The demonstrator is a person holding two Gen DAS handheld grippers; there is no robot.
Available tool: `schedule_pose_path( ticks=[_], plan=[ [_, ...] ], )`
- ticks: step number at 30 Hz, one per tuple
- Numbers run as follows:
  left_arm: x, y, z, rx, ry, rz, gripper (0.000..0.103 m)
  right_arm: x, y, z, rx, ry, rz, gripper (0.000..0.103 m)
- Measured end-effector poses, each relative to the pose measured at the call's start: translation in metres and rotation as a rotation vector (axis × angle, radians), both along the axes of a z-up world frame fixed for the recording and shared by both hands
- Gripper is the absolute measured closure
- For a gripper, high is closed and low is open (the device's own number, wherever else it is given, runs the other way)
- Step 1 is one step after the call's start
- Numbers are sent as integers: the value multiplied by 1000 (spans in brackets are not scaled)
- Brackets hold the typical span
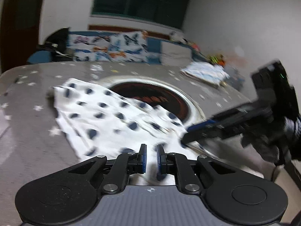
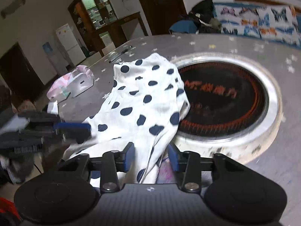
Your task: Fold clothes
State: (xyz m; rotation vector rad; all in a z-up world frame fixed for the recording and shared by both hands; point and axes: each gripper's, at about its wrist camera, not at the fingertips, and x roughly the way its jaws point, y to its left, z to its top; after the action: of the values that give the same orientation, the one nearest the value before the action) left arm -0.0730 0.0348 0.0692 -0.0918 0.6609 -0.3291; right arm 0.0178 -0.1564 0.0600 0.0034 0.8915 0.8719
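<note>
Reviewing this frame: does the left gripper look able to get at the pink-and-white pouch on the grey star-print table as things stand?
Probably not right now. The left gripper is occupied at the near edge of the white polka-dot garment, whose cloth lies between its fingers. The pink-and-white pouch lies apart on the grey star-print table, with nothing visibly blocking it.

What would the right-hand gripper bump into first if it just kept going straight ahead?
Most likely the white polka-dot garment: it already hangs between the fingers of the right gripper and rises directly ahead. Beyond it lies the round metal-rimmed cooktop set in the star-print table cover. Depth is hard to judge.
</note>
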Motion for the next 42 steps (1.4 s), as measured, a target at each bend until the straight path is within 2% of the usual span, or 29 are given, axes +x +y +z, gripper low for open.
schedule_pose_path(
  ticks=[1, 2, 3, 7, 12, 17, 20, 24, 29, 33, 35, 37, 42],
  plan=[
    [1, -4, -4, 15, 8, -7, 91, 0, -1, -2, 3, 1, -6, 80],
    [2, -9, -7, 30, 17, -13, 91, -1, -1, -2, 0, -11, -16, 91],
    [2, -12, -11, 44, 24, -17, 91, -2, -3, -2, -5, -24, -25, 96],
    [0, -12, -21, 61, 46, -18, 91, -2, -8, -1, -36, -47, -43, 97],
    [-3, -9, -20, 67, 40, -18, 91, -4, -10, 2, -69, -78, -43, 95],
    [1, -2, -9, 54, 31, -3, 91, -15, -5, 21, -56, -173, -13, 89],
    [10, 10, 0, 58, 11, 65, 85, -25, 2, 29, -21, -185, 57, 88],
    [36, 36, 10, 86, -15, 222, 64, -33, 14, 18, -40, -159, 142, 85],
    [83, 79, 16, 56, -6, 412, 59, -33, 14, 7, -52, -116, 131, 84],
    [123, 117, 17, -30, 26, 522, 57, -36, 7, 14, -22, -125, 128, 73],
    [140, 132, 16, -57, 50, 559, 57, -37, 5, 15, -17, -127, 131, 68],
    [157, 143, 12, -72, 82, 597, 57, -37, 5, 16, -15, -126, 131, 68],
    [192, 169, -7, -183, 214, 637, 57, -30, 4, 13, -4, -111, 115, 68]
  ],
)
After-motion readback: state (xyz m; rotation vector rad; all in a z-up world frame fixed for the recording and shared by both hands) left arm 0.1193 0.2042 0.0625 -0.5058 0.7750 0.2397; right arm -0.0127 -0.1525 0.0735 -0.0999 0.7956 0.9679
